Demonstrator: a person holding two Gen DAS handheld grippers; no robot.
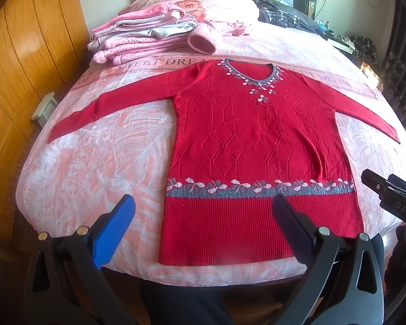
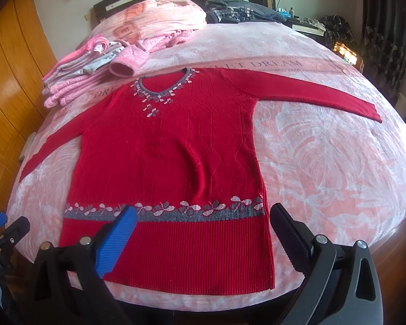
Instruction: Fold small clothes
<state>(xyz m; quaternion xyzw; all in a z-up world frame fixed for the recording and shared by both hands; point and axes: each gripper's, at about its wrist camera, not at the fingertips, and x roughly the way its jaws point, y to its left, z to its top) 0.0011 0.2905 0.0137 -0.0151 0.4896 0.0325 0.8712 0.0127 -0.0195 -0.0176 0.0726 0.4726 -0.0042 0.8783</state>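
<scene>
We stand at the foot of the bed [image 1: 67,146], both tools raised over the near edge. The red sweater [image 1: 257,140] lies flat and face up on the pink blanket, neck toward the headboard, hem toward us, both sleeves spread out to the sides. No fold shows yet; we judge the folding has not started and the spreading is done.

The left gripper [image 1: 203,211] hangs above the hem with its jaws wide apart and nothing between them. The right gripper [image 2: 203,222] is likewise spread wide and empty, over the hem's right corner. Neither touches the cloth.

Next move, as we read it: take a sleeve or a side edge and bring it across the body. The left sleeve [image 1: 100,108] ends near the left edge of the bed; the right sleeve [image 2: 324,94] reaches toward the right edge but stops short of it. Either cuff calls for a long reach from here.

Room: bare blanket on both sides of the body and between the hem and the foot edge. The hem sits close to that edge, so a pull toward us could drag it over. A stack of folded pink clothes [image 1: 140,35] sits beyond the left shoulder, and a pink cuff-like roll [image 1: 203,40] lies just beyond the collar. Little slack there.
</scene>
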